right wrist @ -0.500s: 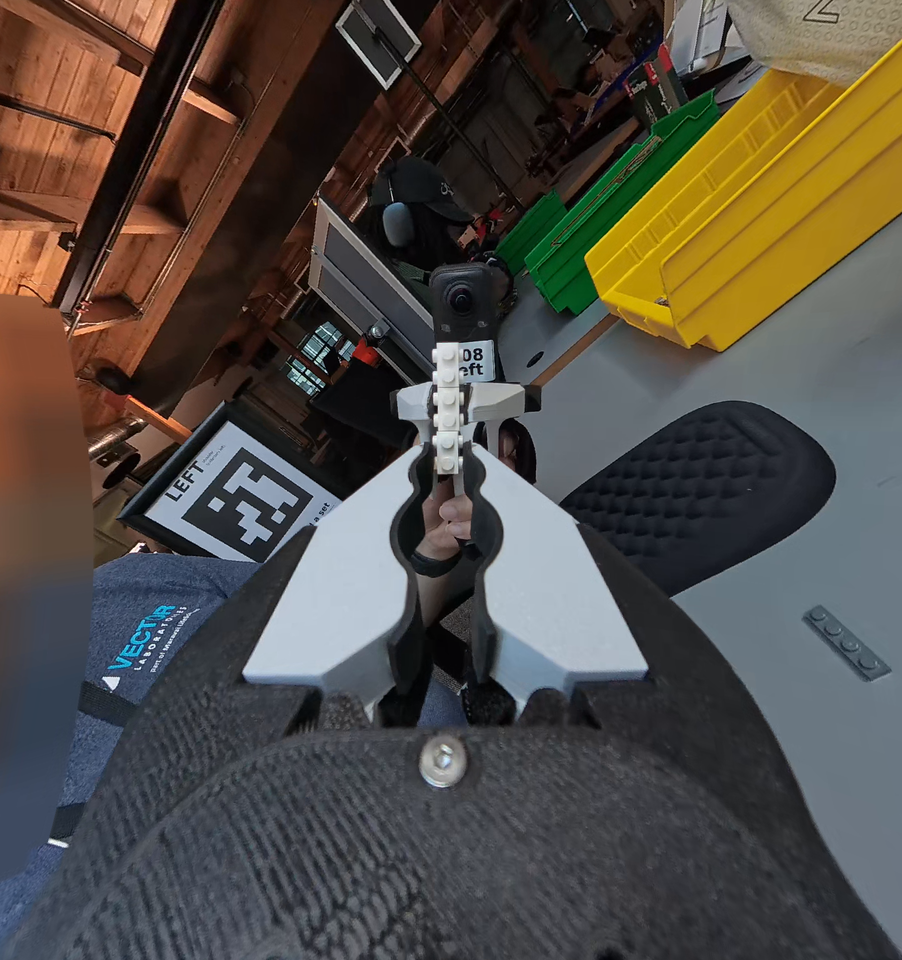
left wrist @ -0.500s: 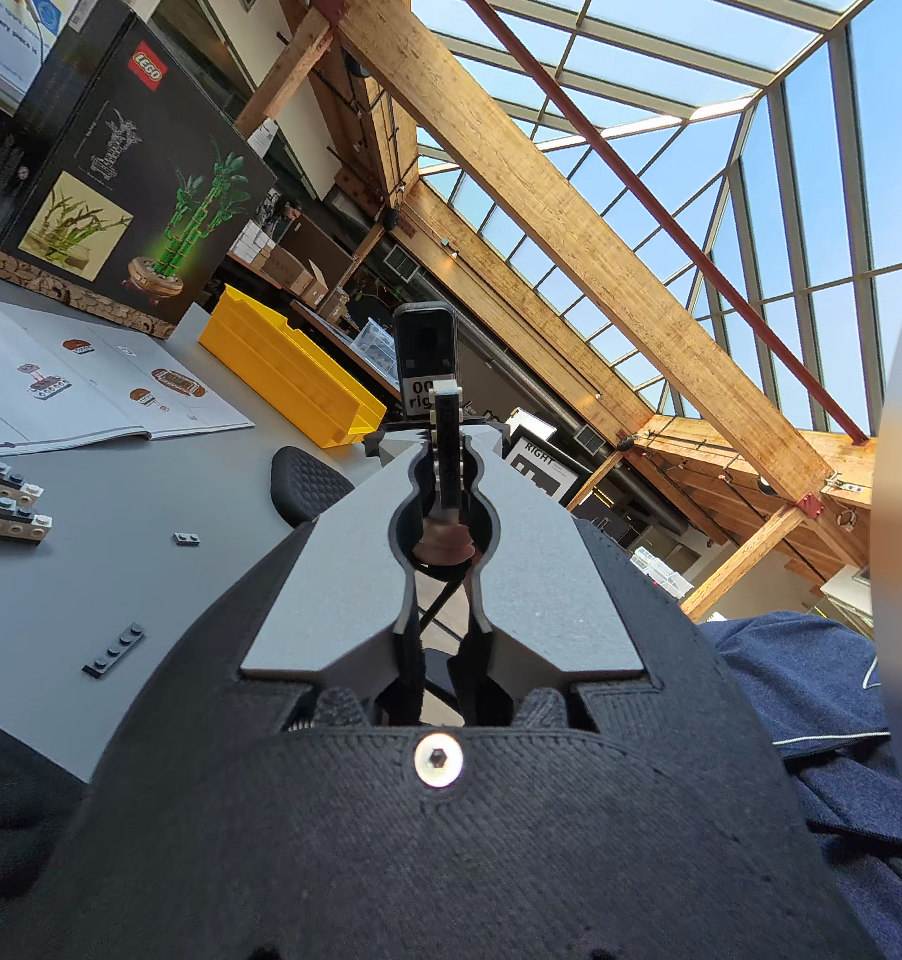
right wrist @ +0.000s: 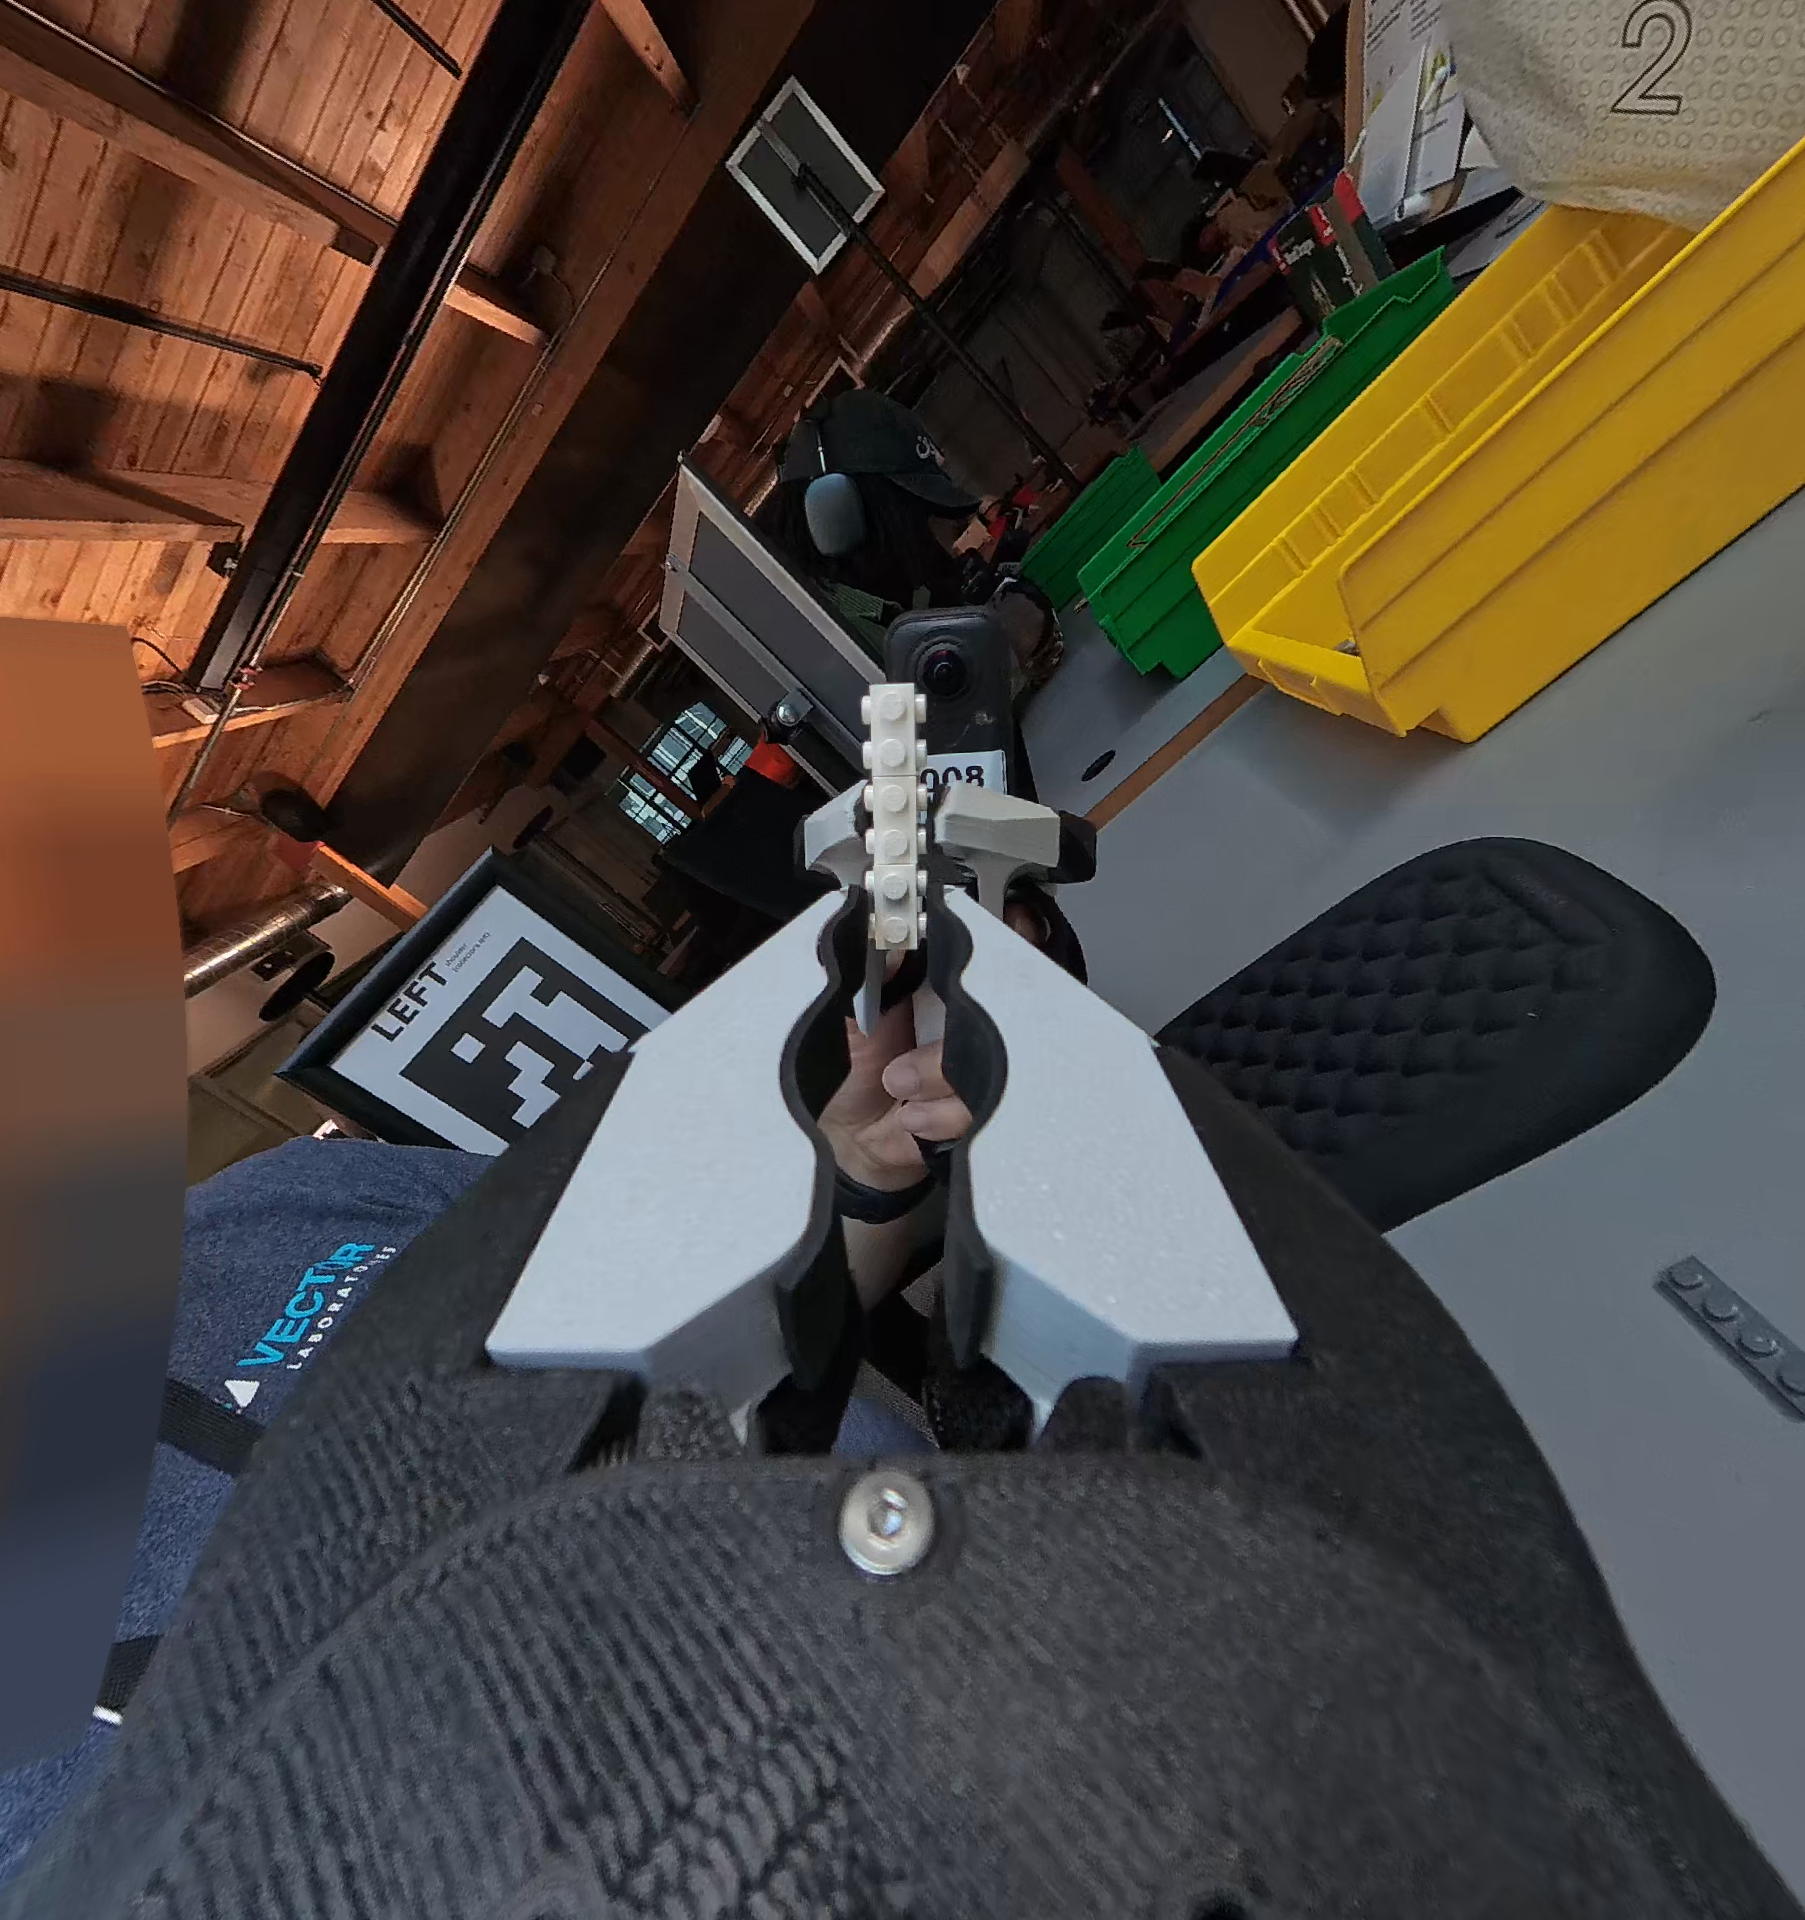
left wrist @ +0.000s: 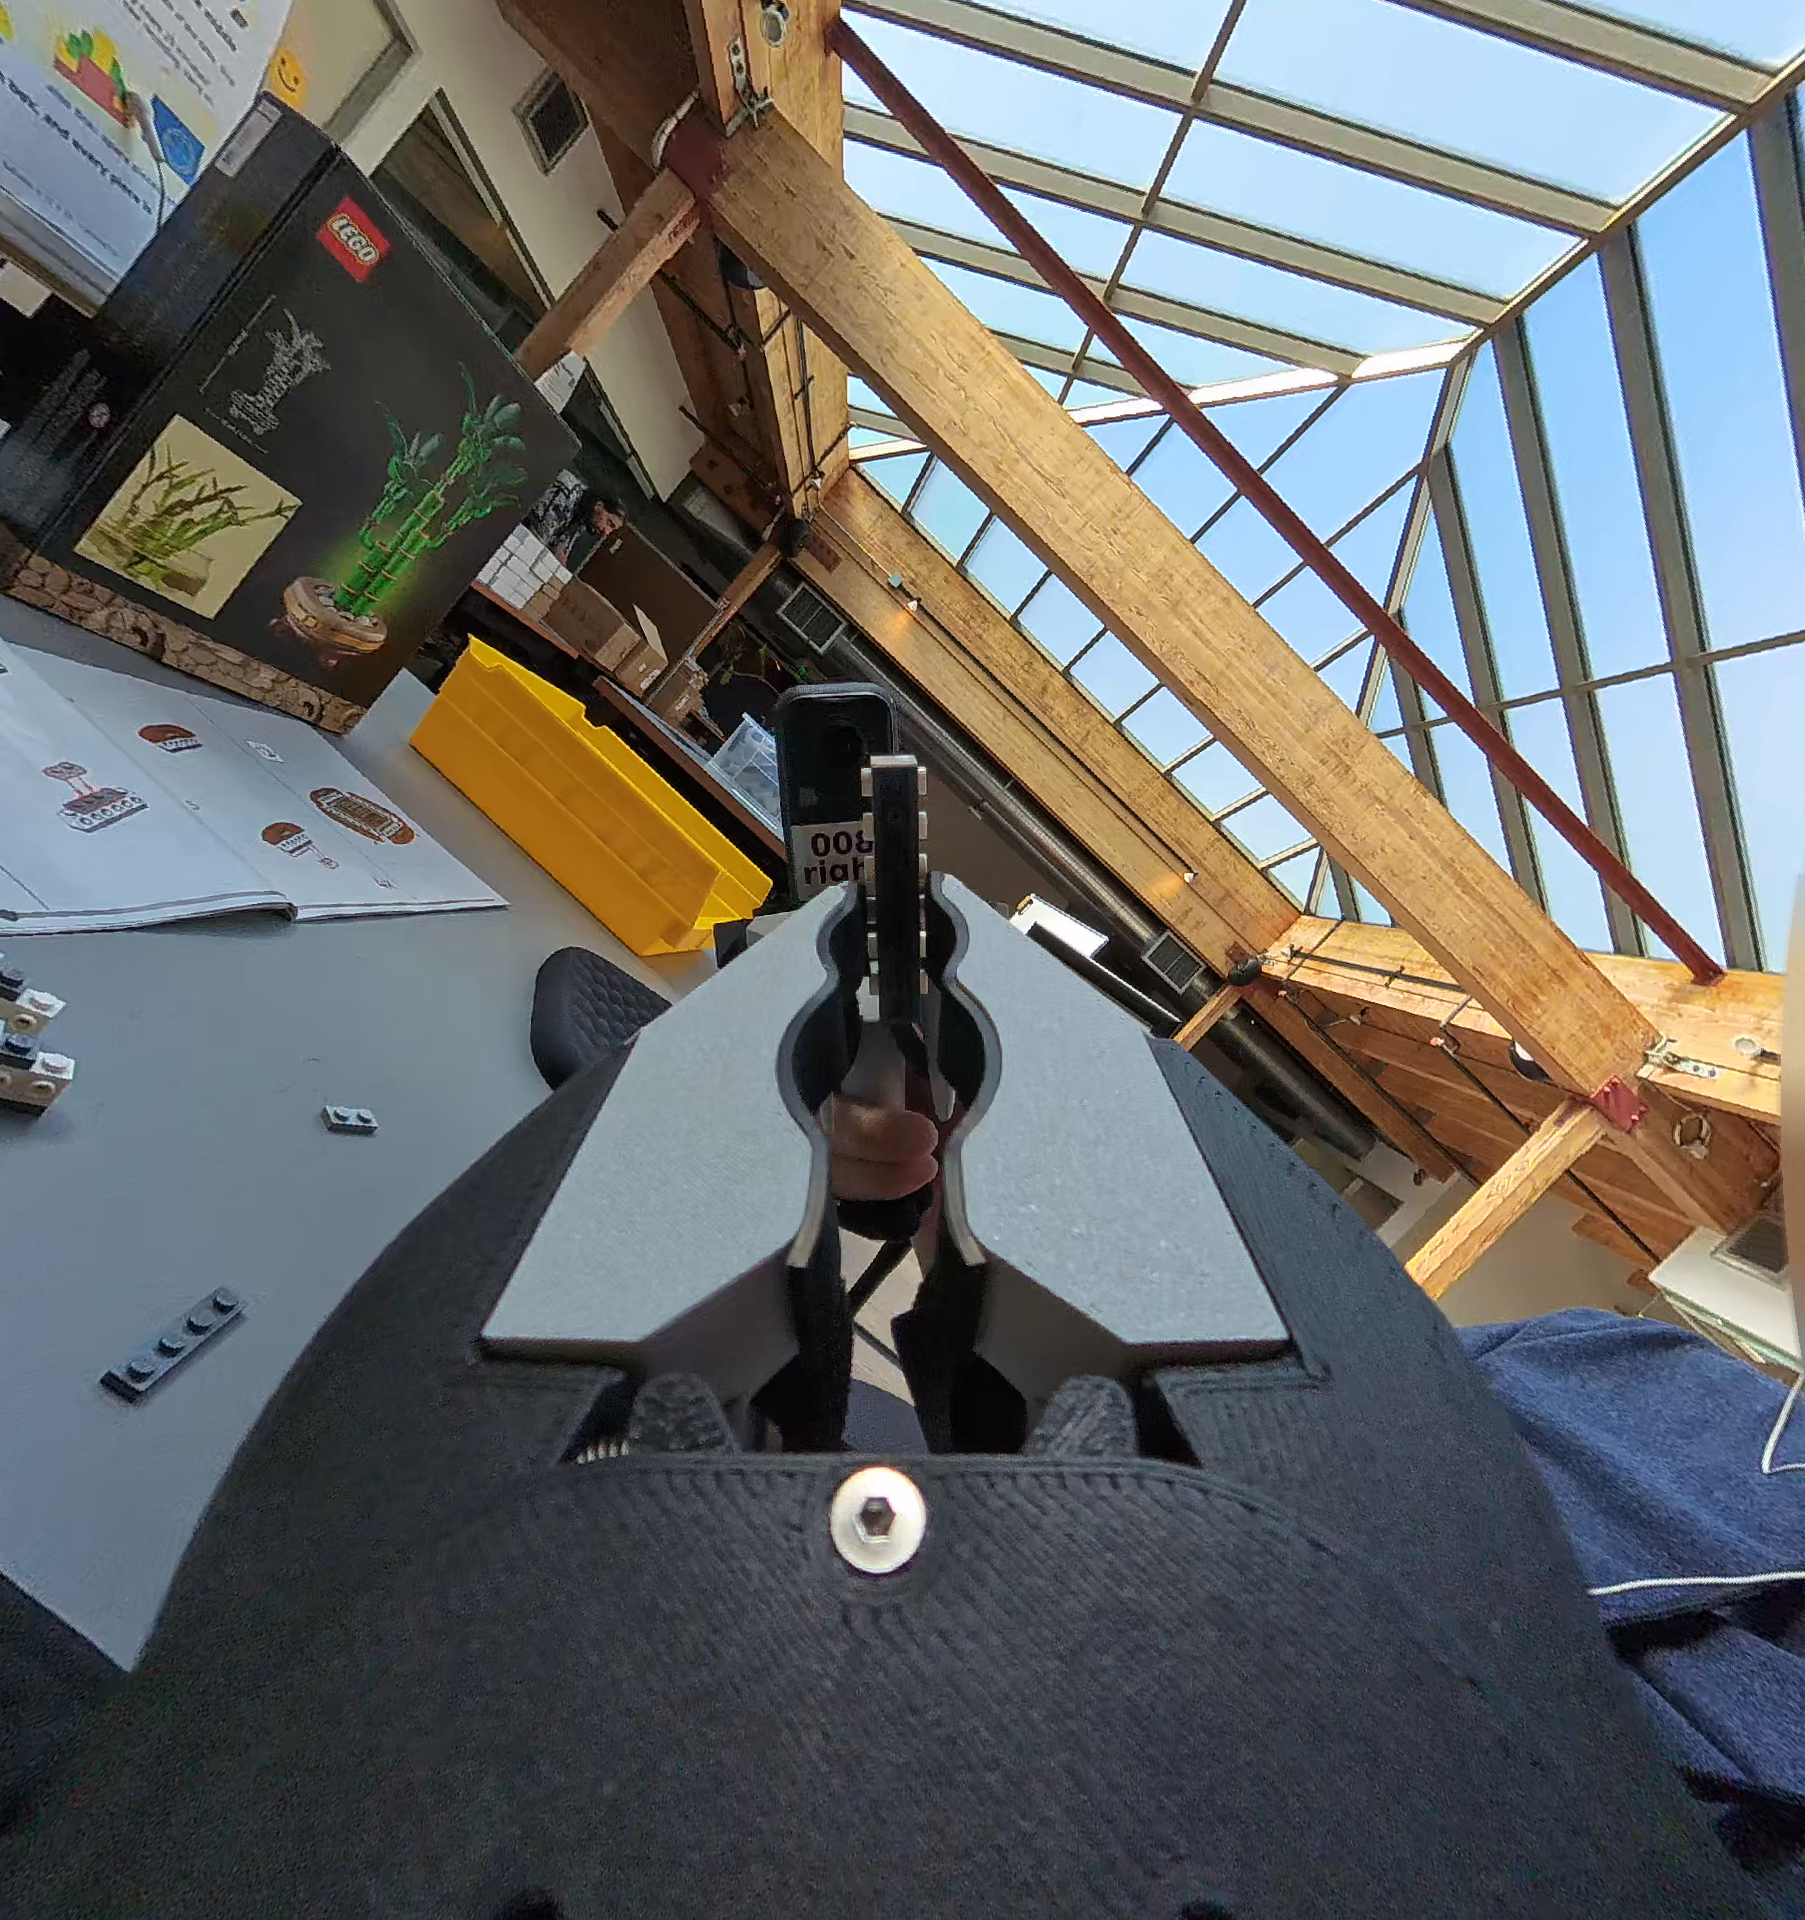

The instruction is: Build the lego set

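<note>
Mid-assembly, held aloft off table (left wrist: 202,1039), above loose plate (left wrist: 173,1340). Left gripper (left wrist: 893,925) pinching strip (left wrist: 896,883); right gripper (right wrist: 893,925) pinching same strip (right wrist: 893,831) opposite. Next, likely: seat firmly, then release one side, keeping alignment.

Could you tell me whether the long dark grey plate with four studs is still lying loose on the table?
Yes, the dark grey plate lies flat on the grey table, untouched by either gripper.
</note>
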The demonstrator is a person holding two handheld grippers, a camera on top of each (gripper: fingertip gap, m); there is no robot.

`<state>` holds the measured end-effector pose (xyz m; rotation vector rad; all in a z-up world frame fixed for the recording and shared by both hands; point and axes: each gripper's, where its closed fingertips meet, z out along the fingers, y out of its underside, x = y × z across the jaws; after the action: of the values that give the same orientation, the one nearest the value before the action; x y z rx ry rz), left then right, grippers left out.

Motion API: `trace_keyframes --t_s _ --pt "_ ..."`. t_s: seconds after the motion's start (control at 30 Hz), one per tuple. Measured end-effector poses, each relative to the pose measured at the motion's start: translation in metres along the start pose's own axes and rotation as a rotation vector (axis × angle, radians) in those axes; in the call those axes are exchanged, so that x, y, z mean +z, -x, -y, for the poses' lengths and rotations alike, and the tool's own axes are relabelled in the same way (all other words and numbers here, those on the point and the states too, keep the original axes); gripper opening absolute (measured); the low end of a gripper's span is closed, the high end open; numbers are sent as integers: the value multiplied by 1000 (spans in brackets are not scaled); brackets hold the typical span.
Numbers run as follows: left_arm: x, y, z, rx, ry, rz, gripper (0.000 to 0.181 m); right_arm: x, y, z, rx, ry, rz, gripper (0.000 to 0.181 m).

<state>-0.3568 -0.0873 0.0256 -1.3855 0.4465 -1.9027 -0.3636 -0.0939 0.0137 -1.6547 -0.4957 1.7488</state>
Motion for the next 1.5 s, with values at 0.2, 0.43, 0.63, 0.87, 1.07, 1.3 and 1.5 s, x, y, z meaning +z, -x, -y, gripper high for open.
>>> trace_keyframes --t_s 0.2,0.43,0.63,0.87,1.07,1.3,1.5 --pt "1 0 1 -37 -51 -23 8 1 0 0 -2 -42 11 9" --pt "1 3 1 -35 -73 -1 8 1 -2 0 -46 -56 -18 10" --pt "2 4 -1 -32 -75 7 8 5 -4 -1 -78 -26 -73 10" --pt "5 4 -5 -30 -68 9 8 7 -5 -4 -91 -1 -94 9" --pt "7 1 -6 79 2 37 10 3 1 -1 -100 -34 -69 10" --pt "1 -19 5 389 26 69 20 -3 16 15 -3 -177 57 10" --pt "7 -26 -9 824 108 190 29 -3 19 18 16 -216 108 10"
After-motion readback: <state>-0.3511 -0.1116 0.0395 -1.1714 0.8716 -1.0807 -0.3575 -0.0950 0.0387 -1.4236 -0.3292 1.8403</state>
